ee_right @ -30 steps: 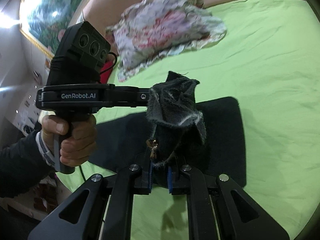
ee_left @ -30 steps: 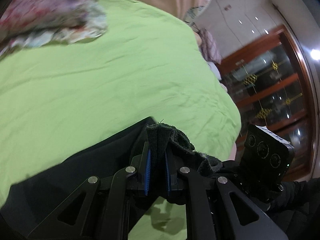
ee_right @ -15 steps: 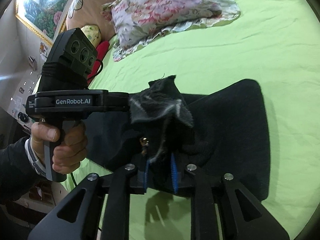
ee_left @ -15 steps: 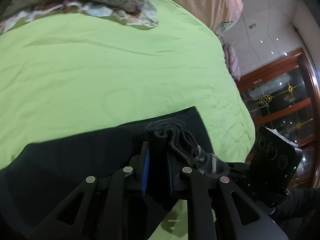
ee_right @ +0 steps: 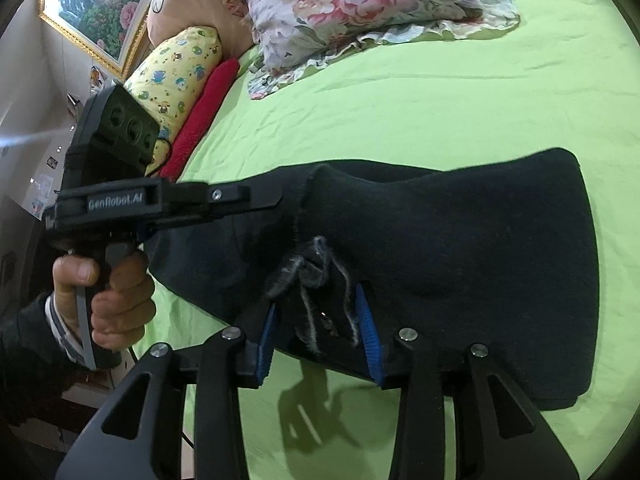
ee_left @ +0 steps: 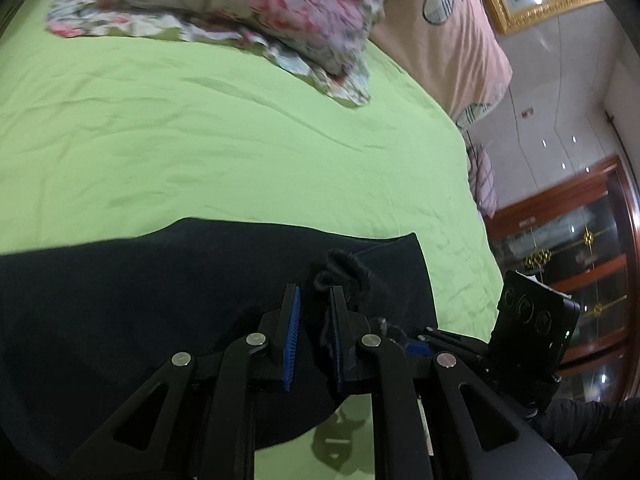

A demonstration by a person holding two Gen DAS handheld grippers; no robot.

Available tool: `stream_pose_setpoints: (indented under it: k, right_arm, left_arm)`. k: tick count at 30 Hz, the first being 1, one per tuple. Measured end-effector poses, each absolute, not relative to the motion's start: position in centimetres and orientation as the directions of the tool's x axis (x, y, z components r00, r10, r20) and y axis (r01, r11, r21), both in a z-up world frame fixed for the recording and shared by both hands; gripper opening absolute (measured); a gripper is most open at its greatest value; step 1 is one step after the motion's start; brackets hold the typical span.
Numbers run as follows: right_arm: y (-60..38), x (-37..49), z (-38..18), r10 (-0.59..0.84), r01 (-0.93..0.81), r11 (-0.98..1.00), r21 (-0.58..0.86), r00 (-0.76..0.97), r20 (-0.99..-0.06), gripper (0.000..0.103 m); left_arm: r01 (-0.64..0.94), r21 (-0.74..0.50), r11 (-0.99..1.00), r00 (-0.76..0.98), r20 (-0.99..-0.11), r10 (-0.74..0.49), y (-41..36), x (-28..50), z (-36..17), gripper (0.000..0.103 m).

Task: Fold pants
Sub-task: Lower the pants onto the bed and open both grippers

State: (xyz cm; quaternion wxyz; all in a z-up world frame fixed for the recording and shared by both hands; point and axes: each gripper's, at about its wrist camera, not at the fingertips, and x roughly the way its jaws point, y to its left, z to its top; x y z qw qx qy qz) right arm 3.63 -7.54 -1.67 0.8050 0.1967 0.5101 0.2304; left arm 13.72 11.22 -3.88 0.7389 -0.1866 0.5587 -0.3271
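Pants [ee_right: 460,248] lie folded flat on the green bed [ee_right: 400,112]. Left gripper [ee_left: 314,312] jaws slightly parted around a fabric edge; right gripper [ee_right: 316,324] jaws wide apart, straddling the frayed hem

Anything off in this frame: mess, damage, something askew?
Nothing damaged or spilled. The black pants lie folded on the green sheet, with a bunched, frayed edge between the open right gripper fingers. The floral pillow looks rumpled.
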Motion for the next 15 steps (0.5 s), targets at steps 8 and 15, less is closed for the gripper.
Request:
stream_pose_setpoints:
  k: [8,15]
  right_arm:
    - [-6.8,3.9,1.1,0.604,-0.206,0.793,0.574,0.394,-0.693,0.042]
    - [-5.2,4.6,2.3,0.616,-0.251,0.787,0.564,0.376,-0.692,0.042]
  left_arm:
    - [0.126,-0.611,0.782,0.306,-0.726,-0.616,16.0,11.2,-2.6,0.056]
    - [-0.004,-0.638,0.77,0.398,-0.708,-0.584,20.5,8.1,-1.9,0.058]
